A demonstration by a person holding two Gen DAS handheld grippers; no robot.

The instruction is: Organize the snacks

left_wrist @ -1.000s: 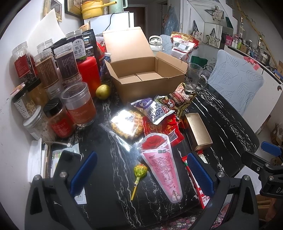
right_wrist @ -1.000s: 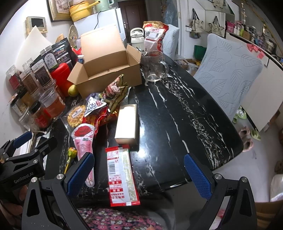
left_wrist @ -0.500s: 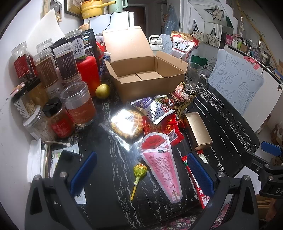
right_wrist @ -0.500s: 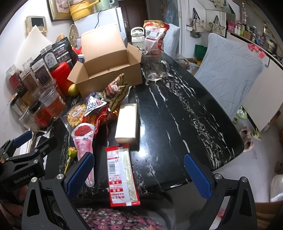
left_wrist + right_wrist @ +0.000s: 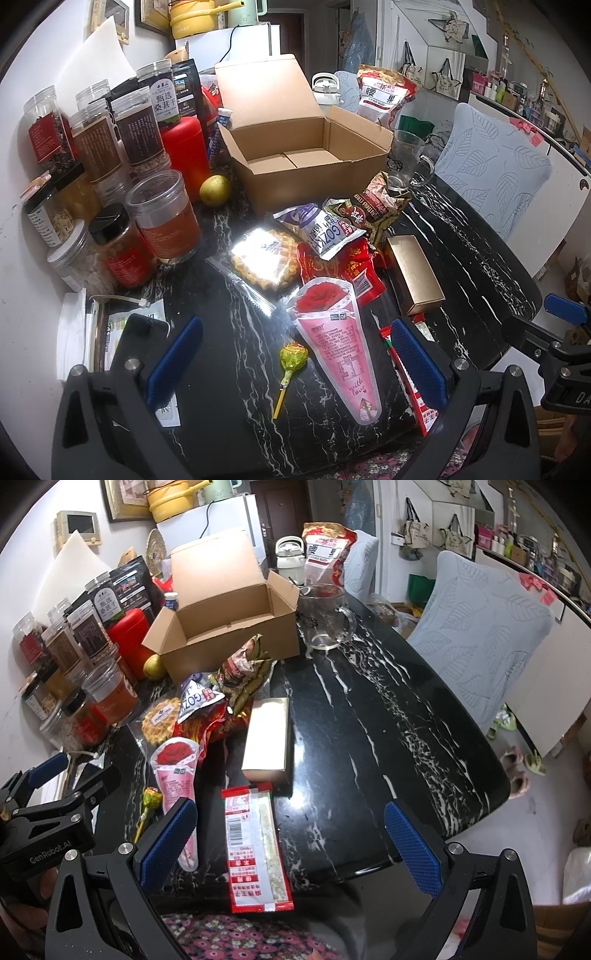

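An open, empty cardboard box (image 5: 295, 162) (image 5: 225, 627) stands at the back of the black marble table (image 5: 369, 716). In front of it lie loose snacks: a pink rose pouch (image 5: 336, 339) (image 5: 175, 771), a green lollipop (image 5: 291, 360) (image 5: 152, 798), a waffle pack (image 5: 264, 256), a purple-white pouch (image 5: 325, 232), red packets (image 5: 332, 266), a gold box (image 5: 413, 275) (image 5: 267, 734) and a long red-white packet (image 5: 255, 845). My left gripper (image 5: 295, 358) is open above the lollipop and pouch. My right gripper (image 5: 288, 845) is open over the long packet. Both hold nothing.
Several jars (image 5: 166, 214) and a red canister (image 5: 184, 147) crowd the left wall side, with a yellow fruit (image 5: 215, 190) by the box. A glass mug (image 5: 325, 616), a kettle (image 5: 290, 557) and a big snack bag (image 5: 327, 557) stand behind. Chairs (image 5: 487, 635) flank the table's right edge.
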